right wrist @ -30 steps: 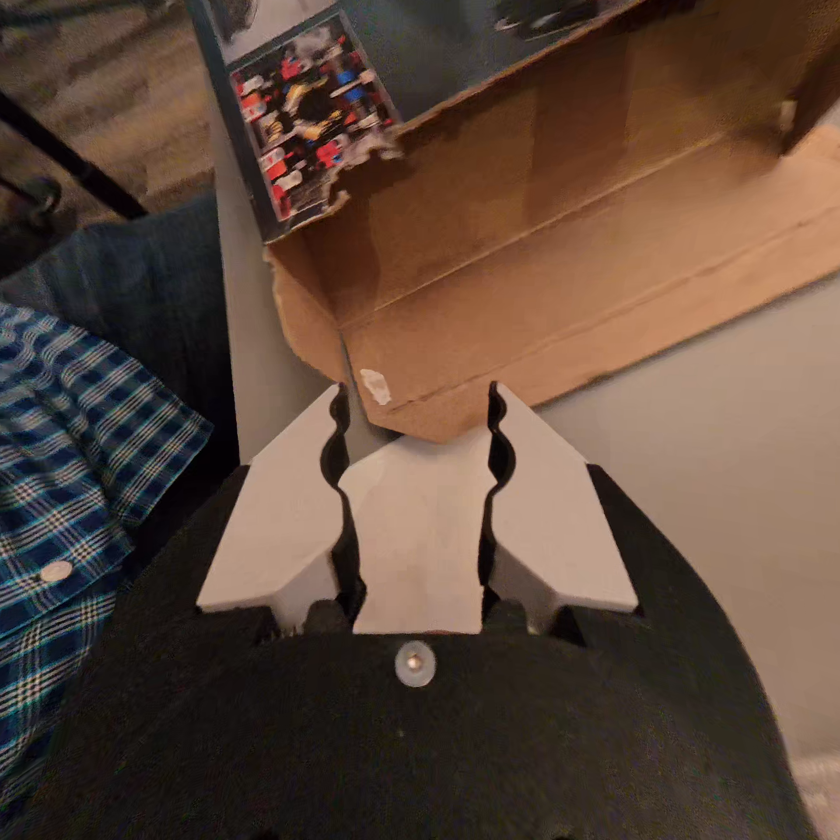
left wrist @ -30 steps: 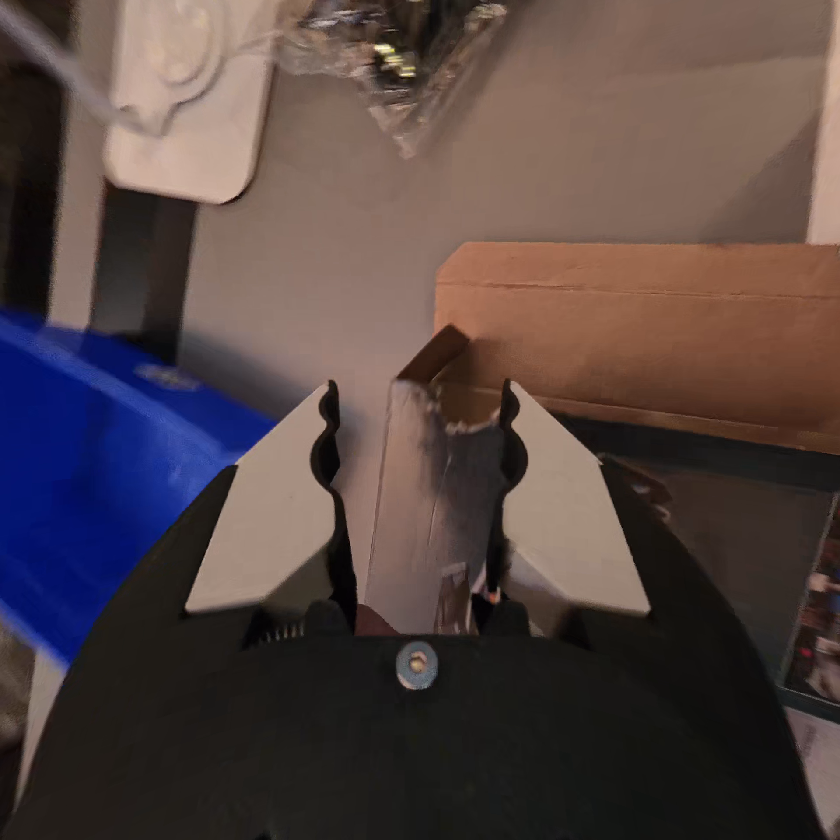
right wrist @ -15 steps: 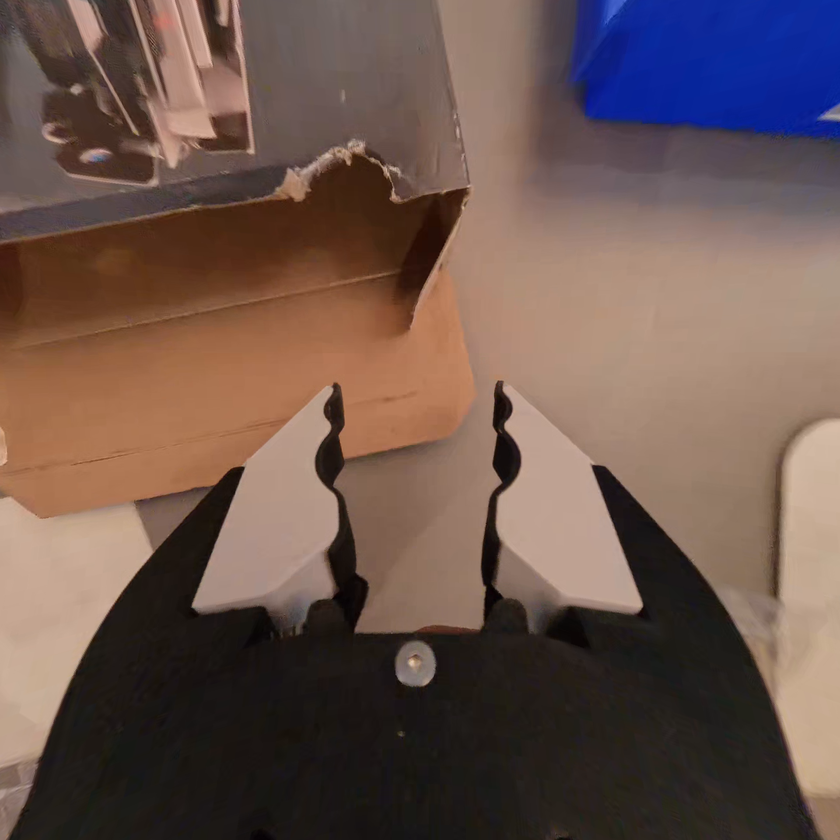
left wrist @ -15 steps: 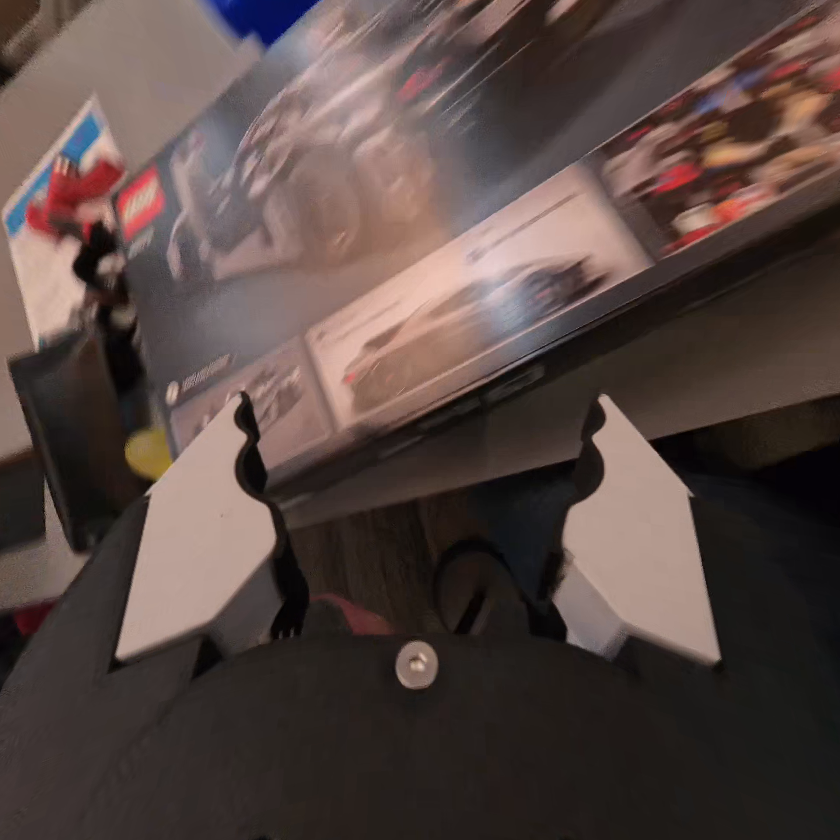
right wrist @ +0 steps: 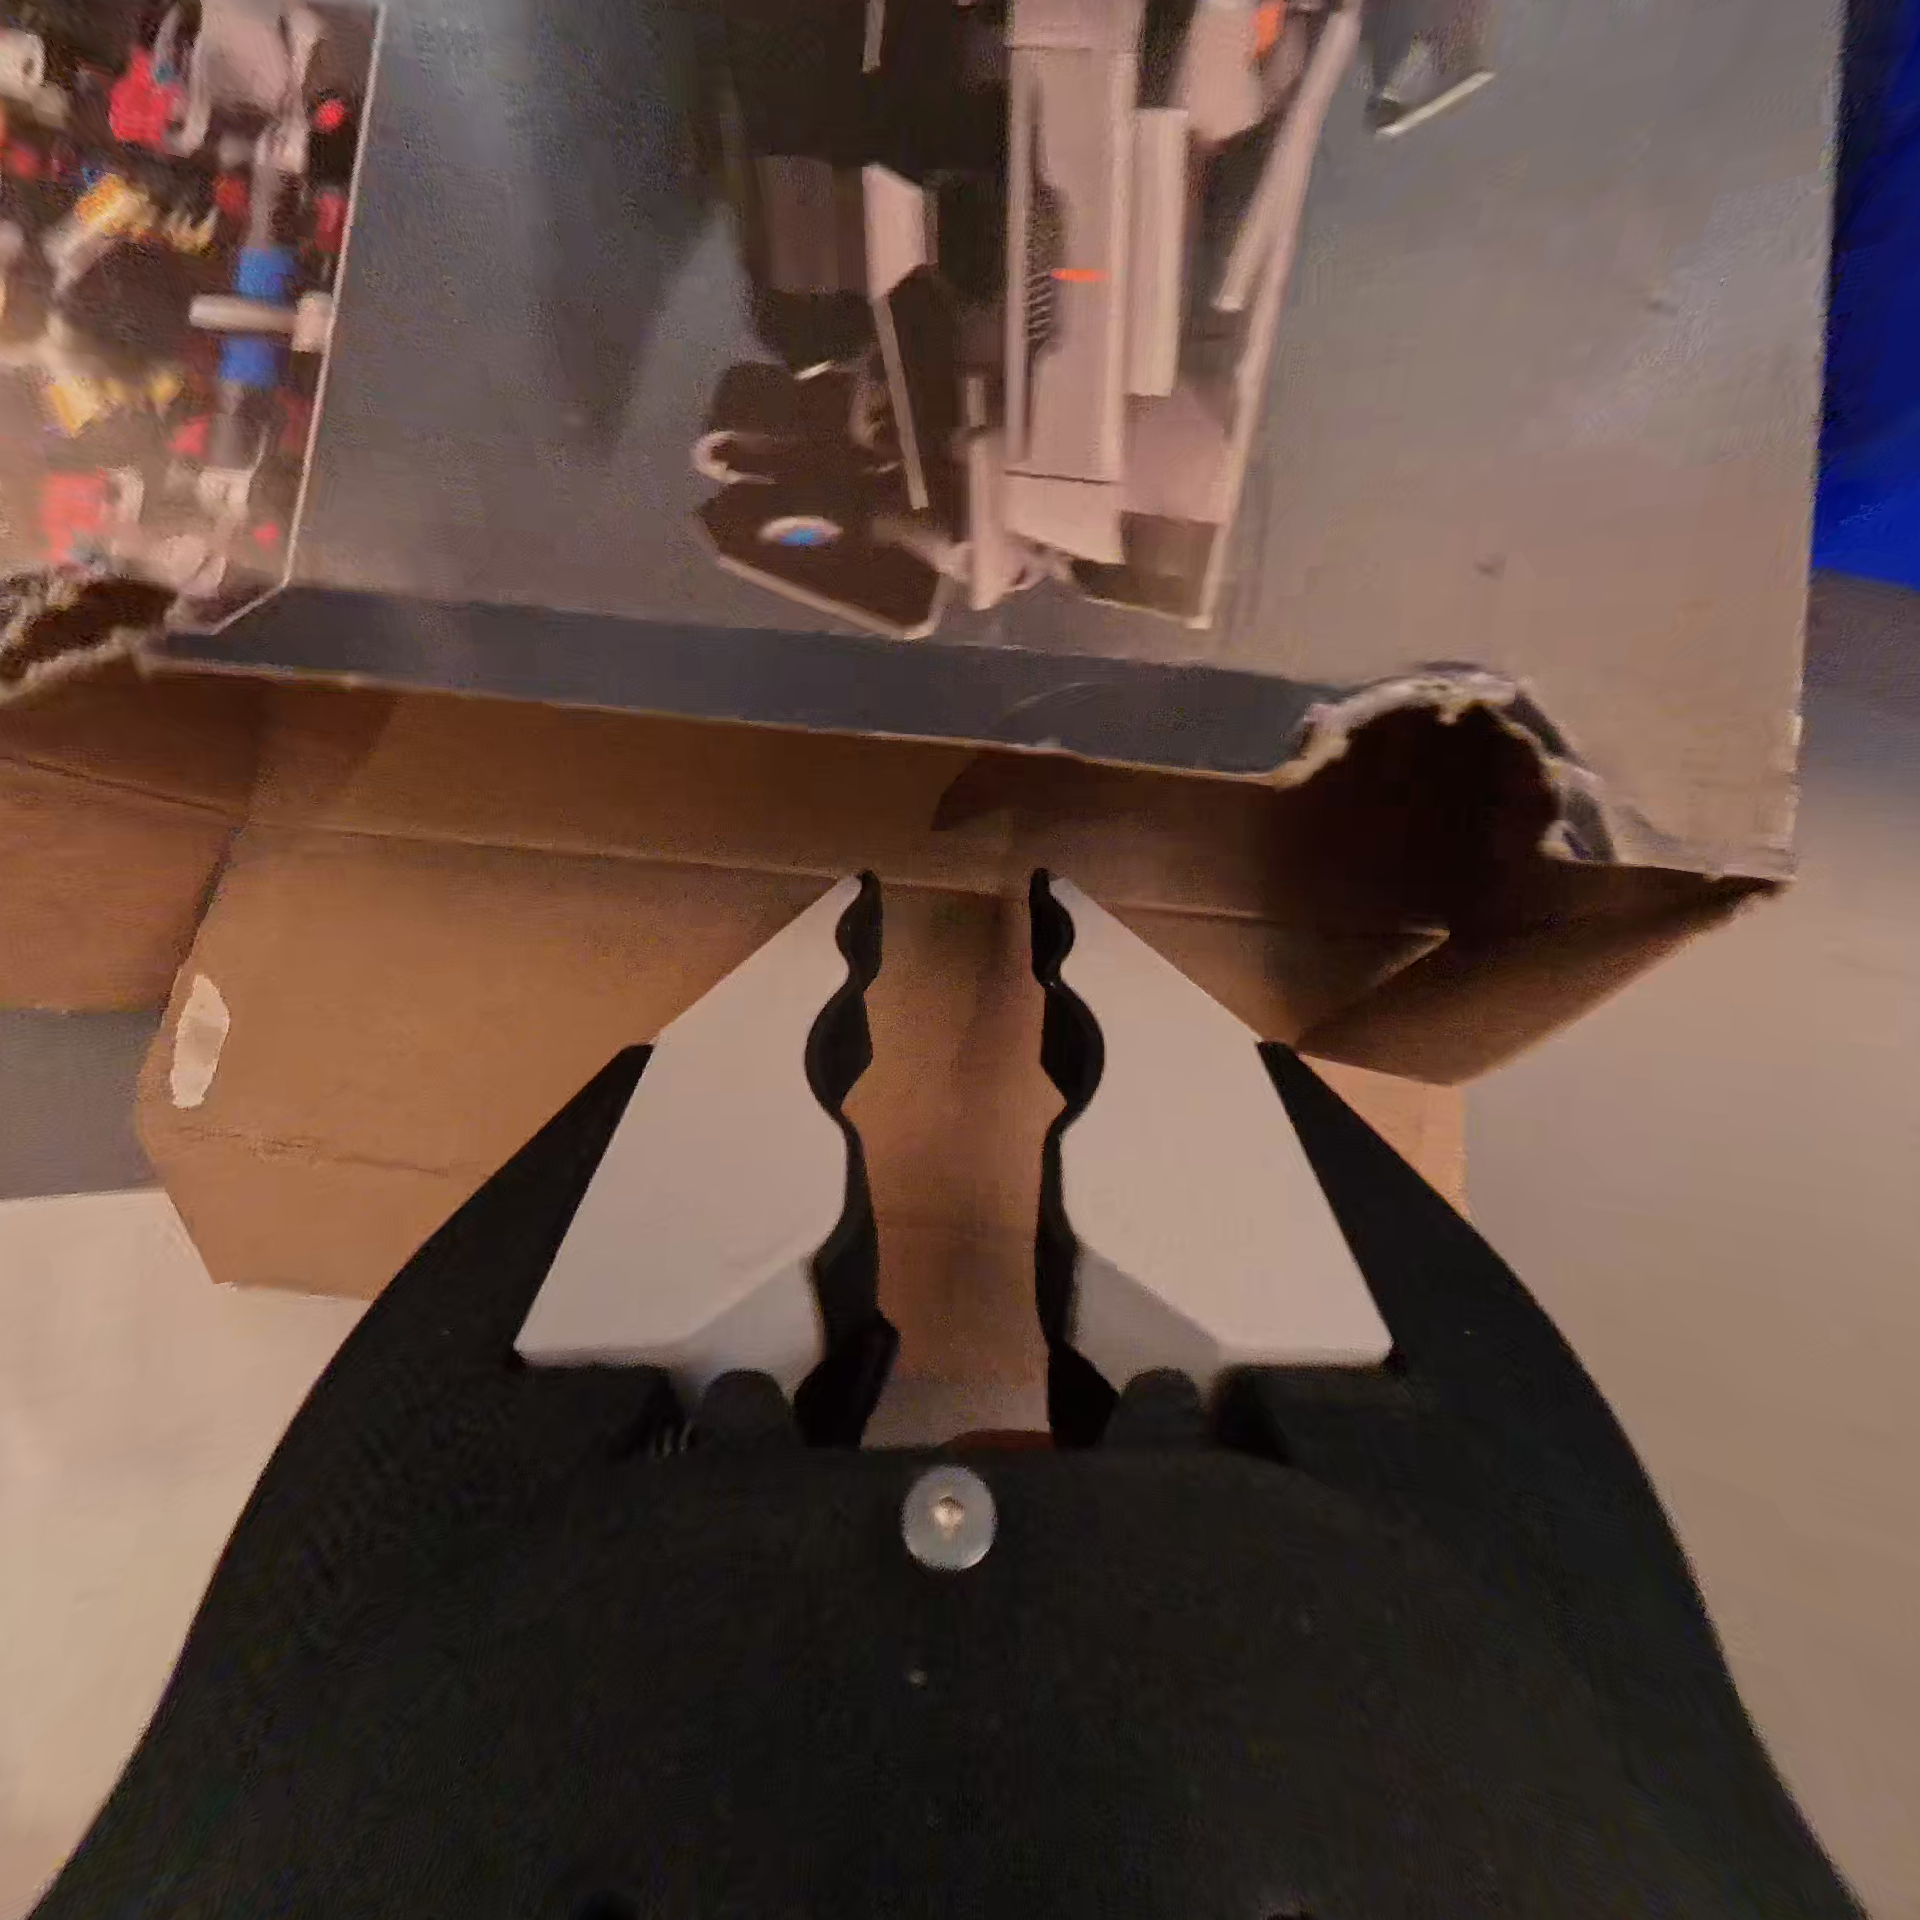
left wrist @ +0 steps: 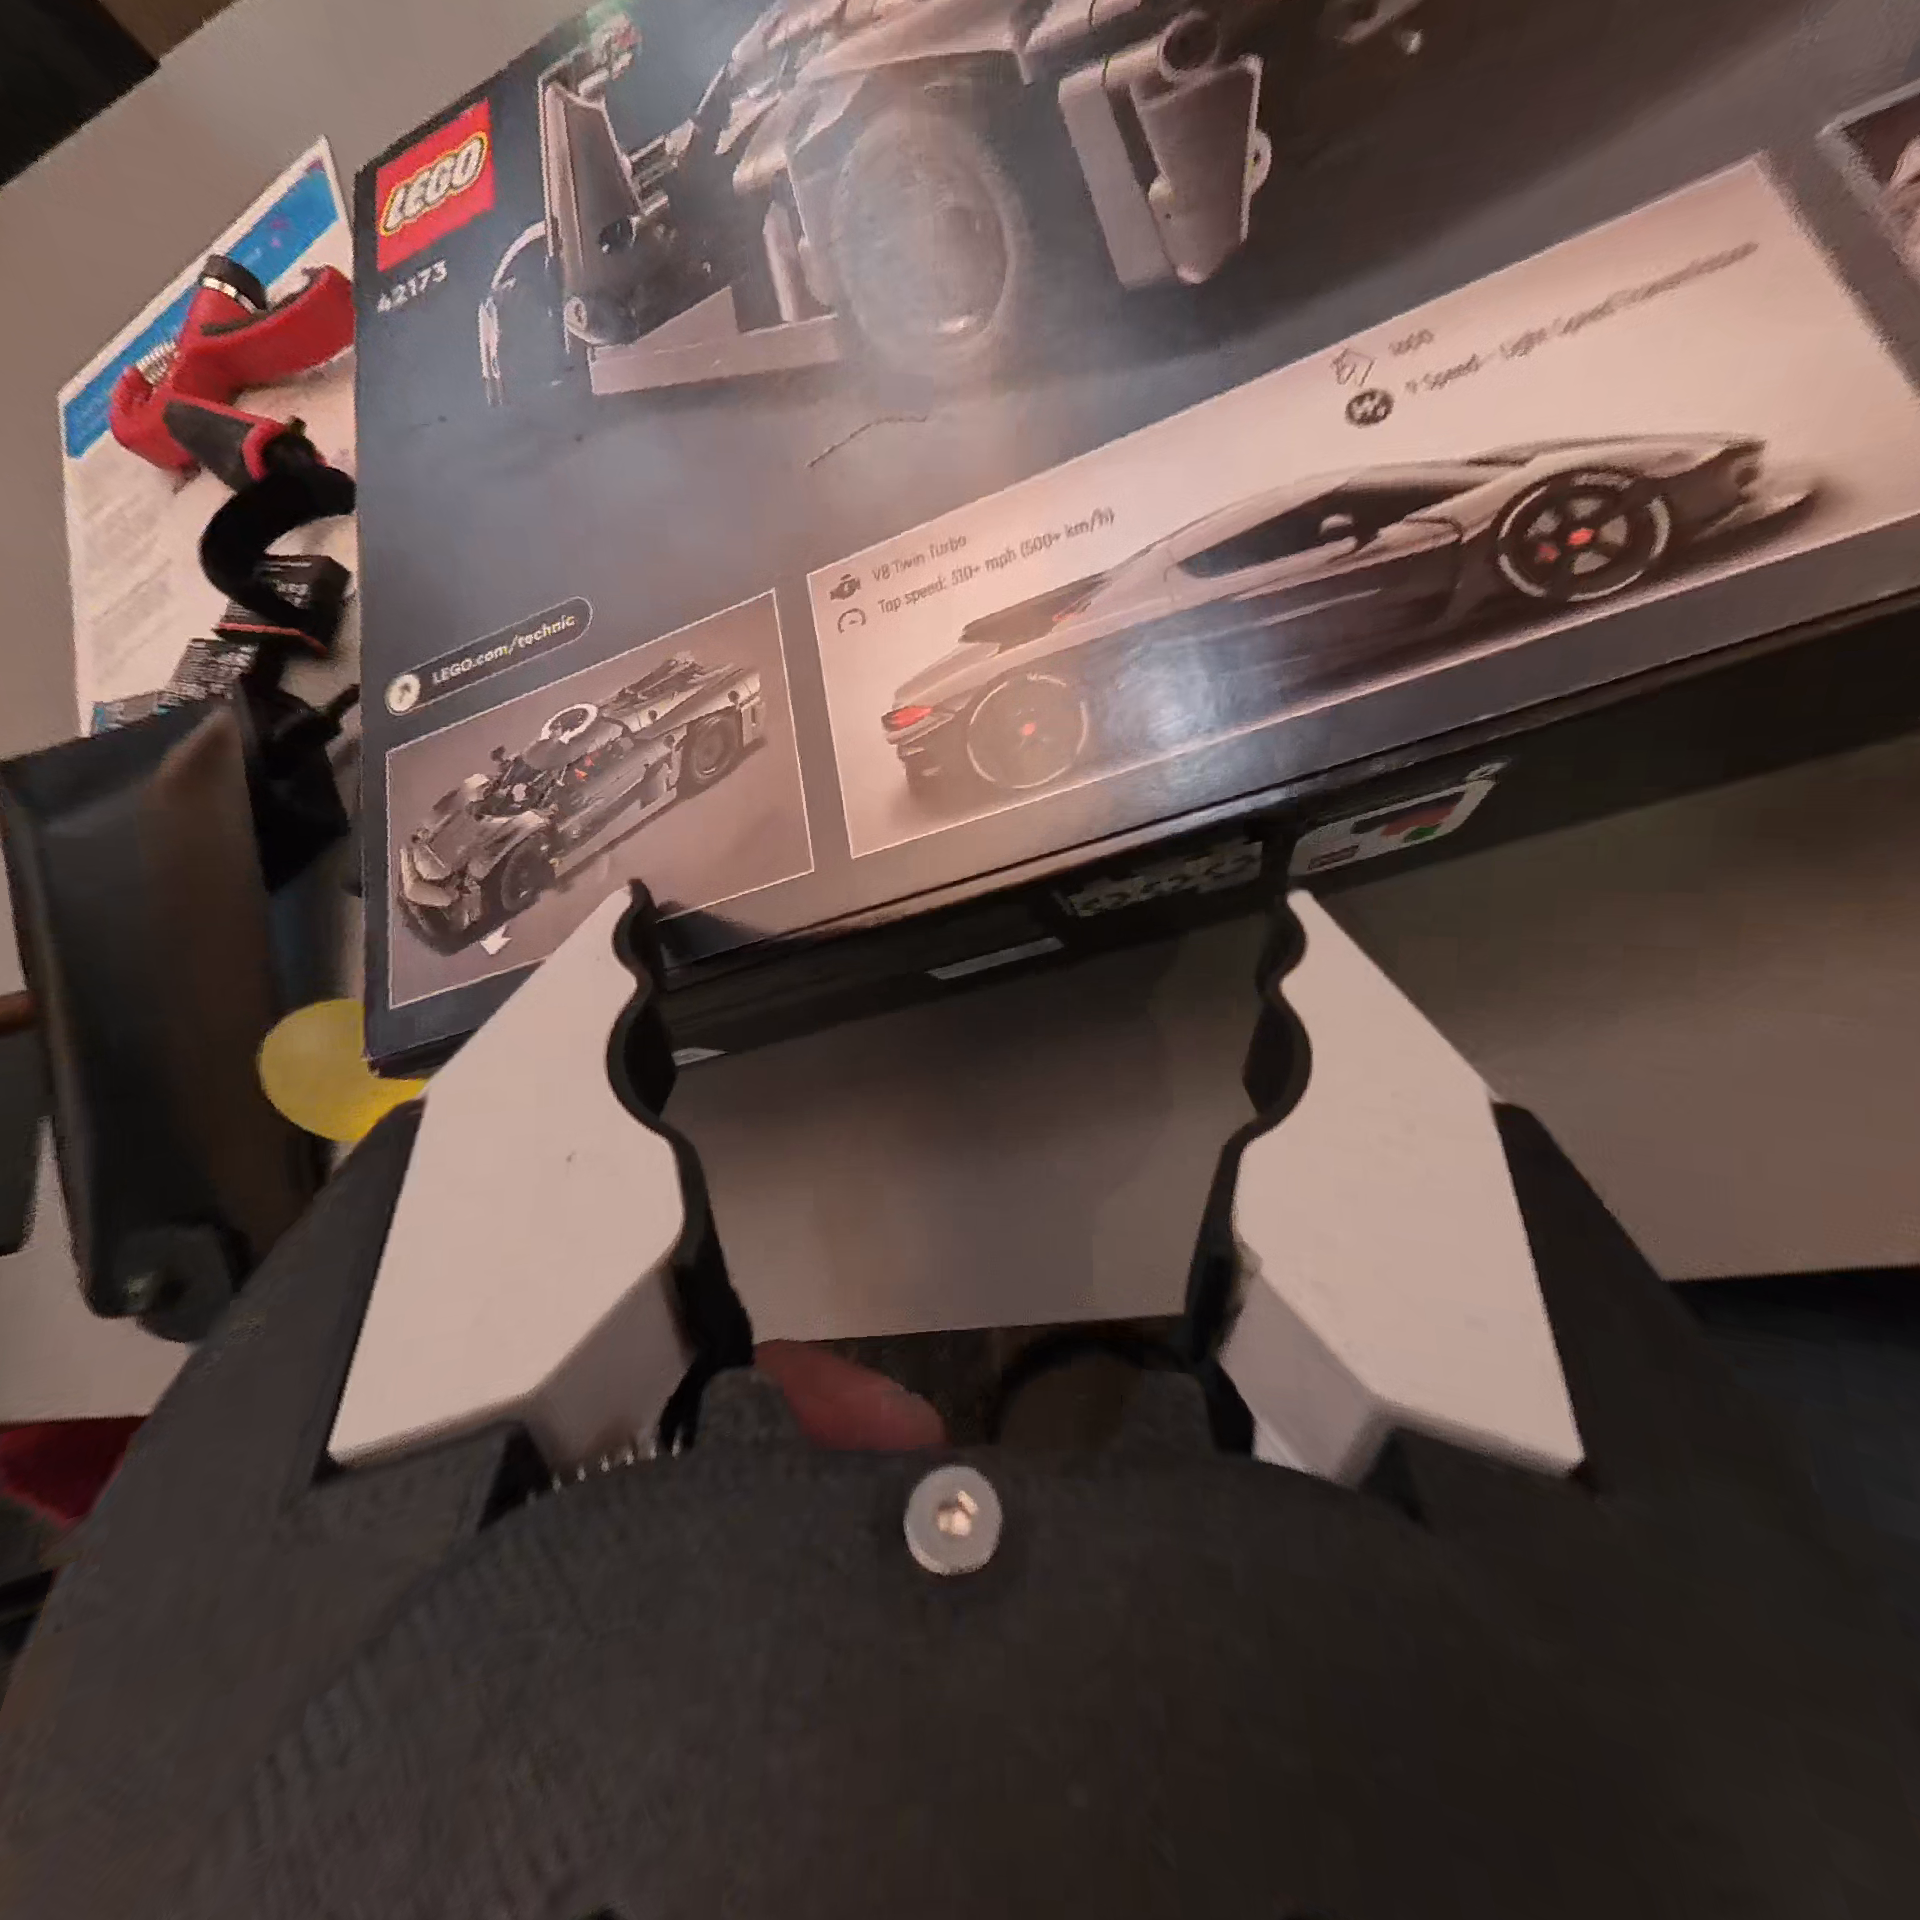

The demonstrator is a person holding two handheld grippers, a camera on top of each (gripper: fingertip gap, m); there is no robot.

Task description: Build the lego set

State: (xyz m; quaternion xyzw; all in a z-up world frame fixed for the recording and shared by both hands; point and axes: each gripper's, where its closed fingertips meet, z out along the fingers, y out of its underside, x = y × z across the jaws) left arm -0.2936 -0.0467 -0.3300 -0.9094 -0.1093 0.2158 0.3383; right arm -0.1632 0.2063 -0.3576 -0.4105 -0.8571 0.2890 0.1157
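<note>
The dark Lego box (left wrist: 644, 499) with car pictures lies flat on the pale table (left wrist: 1558, 1039). My left gripper (left wrist: 958, 902) is open wide and empty, its fingertips right at the box's near long edge. In the right wrist view the box (right wrist: 540, 343) has a torn-open end with a brown cardboard flap (right wrist: 468, 1039) spread on the table. My right gripper (right wrist: 953, 883) hovers over that flap with its fingertips close to the box opening. Its jaws stand a narrow gap apart with nothing between them.
A red-handled tool (left wrist: 229, 353) lies on a printed sheet (left wrist: 135, 540) left of the box. A yellow disc (left wrist: 322, 1070) and a black object (left wrist: 135, 987) sit at the left edge. A blue bin (right wrist: 1870, 312) stands beyond the box's right side.
The left gripper swung from the box's open end to its long side and let go of the flap it held. The right gripper moved to the open end and narrowed its jaws.
</note>
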